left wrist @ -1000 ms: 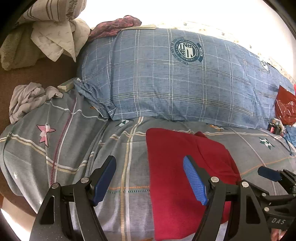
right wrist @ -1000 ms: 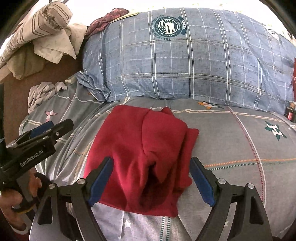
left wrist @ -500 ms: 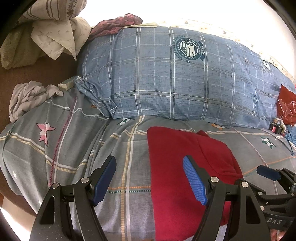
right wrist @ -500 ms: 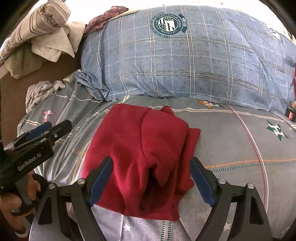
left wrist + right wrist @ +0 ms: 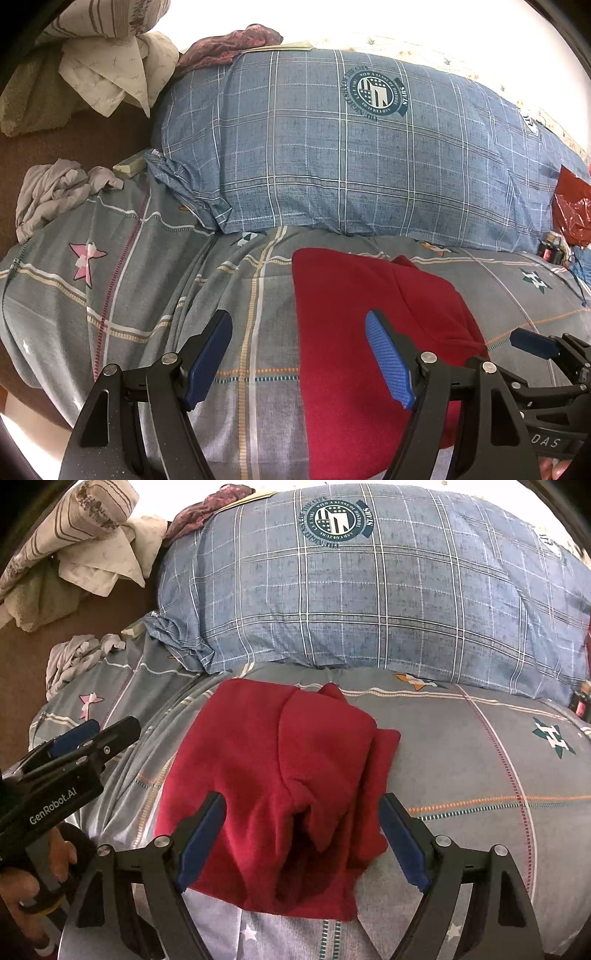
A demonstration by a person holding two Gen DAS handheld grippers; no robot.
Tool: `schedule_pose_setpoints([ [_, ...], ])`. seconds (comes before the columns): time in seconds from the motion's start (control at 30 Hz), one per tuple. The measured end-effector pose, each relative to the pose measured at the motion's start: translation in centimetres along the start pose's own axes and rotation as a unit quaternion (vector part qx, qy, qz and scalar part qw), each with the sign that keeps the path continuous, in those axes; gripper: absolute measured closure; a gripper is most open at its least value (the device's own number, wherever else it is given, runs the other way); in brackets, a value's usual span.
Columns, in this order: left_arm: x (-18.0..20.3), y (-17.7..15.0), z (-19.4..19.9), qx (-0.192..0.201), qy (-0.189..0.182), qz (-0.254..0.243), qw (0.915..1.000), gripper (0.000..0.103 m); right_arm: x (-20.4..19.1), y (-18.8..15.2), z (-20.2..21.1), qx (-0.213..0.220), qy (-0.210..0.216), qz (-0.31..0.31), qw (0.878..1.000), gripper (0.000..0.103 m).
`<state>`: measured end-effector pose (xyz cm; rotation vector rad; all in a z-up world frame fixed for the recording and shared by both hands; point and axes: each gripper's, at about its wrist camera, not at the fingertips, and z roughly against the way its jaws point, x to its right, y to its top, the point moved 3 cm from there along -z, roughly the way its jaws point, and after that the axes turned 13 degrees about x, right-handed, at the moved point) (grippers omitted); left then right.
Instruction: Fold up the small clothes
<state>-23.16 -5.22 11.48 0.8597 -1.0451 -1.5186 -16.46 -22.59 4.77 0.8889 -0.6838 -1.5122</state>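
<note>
We have the red garment [image 5: 280, 786] folded into a compact stack on the bed [image 5: 480, 775]; both grippers, left [image 5: 299, 358] and right [image 5: 301, 843], hover with jaws wide, holding nothing.

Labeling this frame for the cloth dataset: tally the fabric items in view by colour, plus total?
Red: 1, the folded red garment
Blue plaid: 1, the pillow
Grey patterned: 1, the bedspread
Light grey: 1, the crumpled cloth
White/cream: 2, the striped pillow and the white cloth
Olive: 1, the towel
Maroon: 1, the patterned cloth
Total: 8
</note>
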Motion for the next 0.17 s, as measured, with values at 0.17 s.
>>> schedule_pose_setpoints([
  [0.17, -0.44, -0.25, -0.51, -0.005, -0.010, 0.009, 0.9999, 0.028, 0.04, -0.05, -0.27, -0.003, 0.004, -0.003, 1.000, 0.017],
])
